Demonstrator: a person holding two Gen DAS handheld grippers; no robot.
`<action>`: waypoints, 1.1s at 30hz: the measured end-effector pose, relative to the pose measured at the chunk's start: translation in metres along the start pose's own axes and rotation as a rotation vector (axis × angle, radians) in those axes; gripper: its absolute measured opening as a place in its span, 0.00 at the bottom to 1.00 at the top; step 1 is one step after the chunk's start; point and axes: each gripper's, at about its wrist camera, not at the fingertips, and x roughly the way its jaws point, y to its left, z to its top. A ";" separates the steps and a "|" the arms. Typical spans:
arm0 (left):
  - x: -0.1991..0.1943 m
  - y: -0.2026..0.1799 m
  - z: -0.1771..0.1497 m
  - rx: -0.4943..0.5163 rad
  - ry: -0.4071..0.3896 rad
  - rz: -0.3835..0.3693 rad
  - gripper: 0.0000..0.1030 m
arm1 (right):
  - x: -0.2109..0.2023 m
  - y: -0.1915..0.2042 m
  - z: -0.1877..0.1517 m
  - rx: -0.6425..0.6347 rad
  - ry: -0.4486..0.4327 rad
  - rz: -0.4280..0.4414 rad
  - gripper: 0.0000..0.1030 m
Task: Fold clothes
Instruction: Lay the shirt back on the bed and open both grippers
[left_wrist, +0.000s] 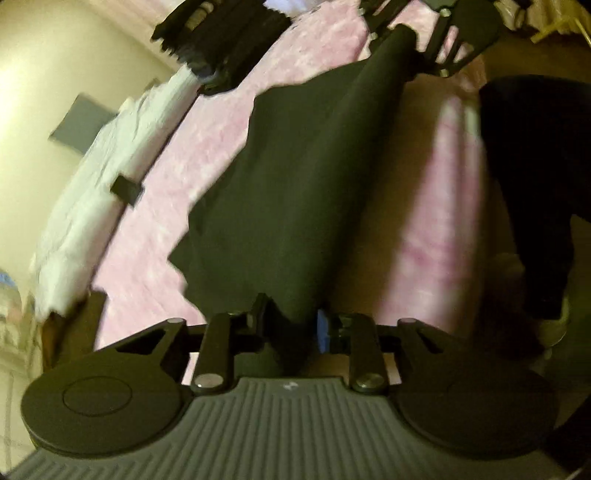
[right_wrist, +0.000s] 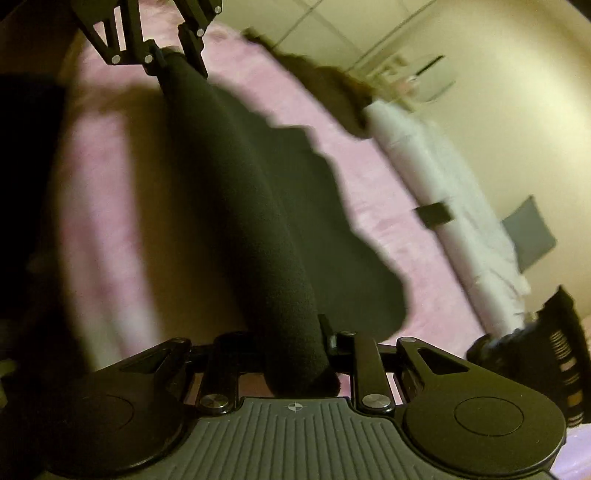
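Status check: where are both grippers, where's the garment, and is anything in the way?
Left gripper and right gripper each shut on the black garment, stretched between them over the pink bedspread. Small dark object at the bed's far edge, clear.

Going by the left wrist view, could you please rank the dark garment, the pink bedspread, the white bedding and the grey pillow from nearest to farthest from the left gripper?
1. Dark garment: clamped in the left gripper, stretching away ahead.
2. Pink bedspread: beneath and beside the garment.
3. White bedding: along the bedspread's far left edge.
4. Grey pillow: beyond the bedding, by the wall.
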 end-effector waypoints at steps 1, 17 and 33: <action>-0.005 -0.007 -0.005 -0.026 -0.001 0.004 0.27 | -0.006 0.006 -0.004 0.003 0.008 0.001 0.26; -0.019 0.137 -0.025 -0.731 -0.125 -0.129 0.42 | -0.054 -0.093 -0.041 0.862 -0.092 0.046 0.51; 0.186 0.212 0.041 -0.798 -0.045 -0.400 0.25 | 0.092 -0.189 -0.046 1.279 -0.004 0.232 0.34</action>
